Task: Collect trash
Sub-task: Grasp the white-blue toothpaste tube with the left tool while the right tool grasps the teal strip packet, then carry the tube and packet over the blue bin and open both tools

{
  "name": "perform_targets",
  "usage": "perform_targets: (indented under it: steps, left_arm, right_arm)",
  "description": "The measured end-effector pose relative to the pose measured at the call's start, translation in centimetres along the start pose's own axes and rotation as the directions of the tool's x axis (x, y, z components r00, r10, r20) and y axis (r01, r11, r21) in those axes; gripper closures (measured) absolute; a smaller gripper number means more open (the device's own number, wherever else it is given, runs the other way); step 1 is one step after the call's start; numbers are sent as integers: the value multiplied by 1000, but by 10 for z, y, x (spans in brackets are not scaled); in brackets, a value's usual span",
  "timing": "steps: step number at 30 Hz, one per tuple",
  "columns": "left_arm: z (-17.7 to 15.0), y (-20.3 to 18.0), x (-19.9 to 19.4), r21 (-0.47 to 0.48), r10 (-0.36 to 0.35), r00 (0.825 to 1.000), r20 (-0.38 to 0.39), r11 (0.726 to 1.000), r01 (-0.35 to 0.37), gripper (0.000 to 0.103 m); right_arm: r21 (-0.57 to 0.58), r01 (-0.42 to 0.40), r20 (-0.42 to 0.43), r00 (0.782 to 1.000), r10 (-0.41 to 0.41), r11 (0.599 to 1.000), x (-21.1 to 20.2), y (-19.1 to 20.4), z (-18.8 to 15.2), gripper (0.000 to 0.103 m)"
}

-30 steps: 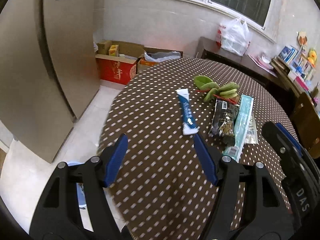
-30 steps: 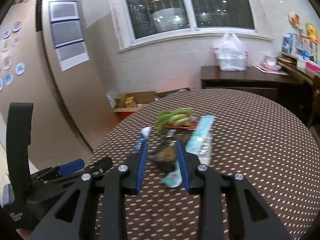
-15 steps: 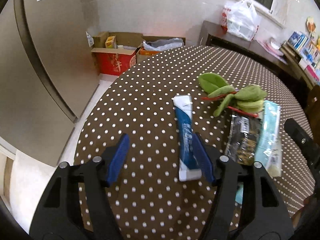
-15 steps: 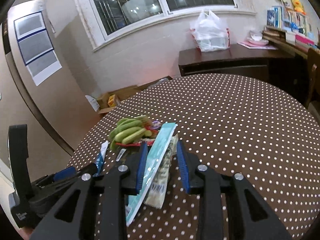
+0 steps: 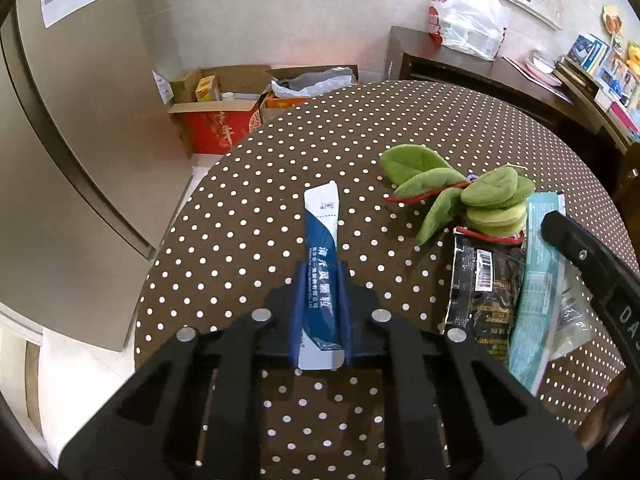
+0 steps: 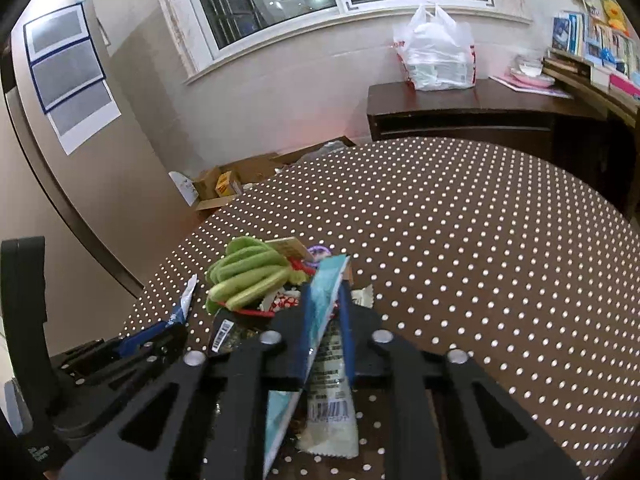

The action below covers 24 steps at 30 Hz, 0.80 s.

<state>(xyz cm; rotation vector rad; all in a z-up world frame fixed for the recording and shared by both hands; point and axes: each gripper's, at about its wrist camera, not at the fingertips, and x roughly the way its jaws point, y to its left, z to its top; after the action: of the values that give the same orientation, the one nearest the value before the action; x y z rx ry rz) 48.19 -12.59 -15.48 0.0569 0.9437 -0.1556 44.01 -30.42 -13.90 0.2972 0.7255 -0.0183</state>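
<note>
The left tongs (image 5: pixel 321 312) are clenched on the blue sachet (image 5: pixel 322 264), low centre of frame, its far end resting on the tabletop (image 5: pixel 248 216). The right tongs (image 6: pixel 325 332) pinch the teal wrapper (image 6: pixel 316 320) edge-on, seemingly catching the clear wrapper (image 6: pixel 330 400) beneath too. Each grips lengthwise, probably so the thin film lifts cleanly.

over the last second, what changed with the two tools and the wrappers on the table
The left tool moved forward over the blue and white sachet and closed on it; a second ago it was wide open, short of it. The right tool advanced onto the teal wrapper and narrowed around it and the clear wrapper beneath. The green plush leaves, black packet and dotted table stayed put.
</note>
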Motion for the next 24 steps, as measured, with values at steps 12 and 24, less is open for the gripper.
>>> perform_targets:
  steps: [12,24]
  left_arm:
    - [-14,11,-52,-39,-72,994,87,996,76,88]
    - [-43,32,-123,-67,-160,970,185,982,175,88]
  right_arm:
    - [-39,-15,91,996,19,999,-48,10,-2,100]
    - [-117,-54,191,979,76,992,-123,46,-9,101]
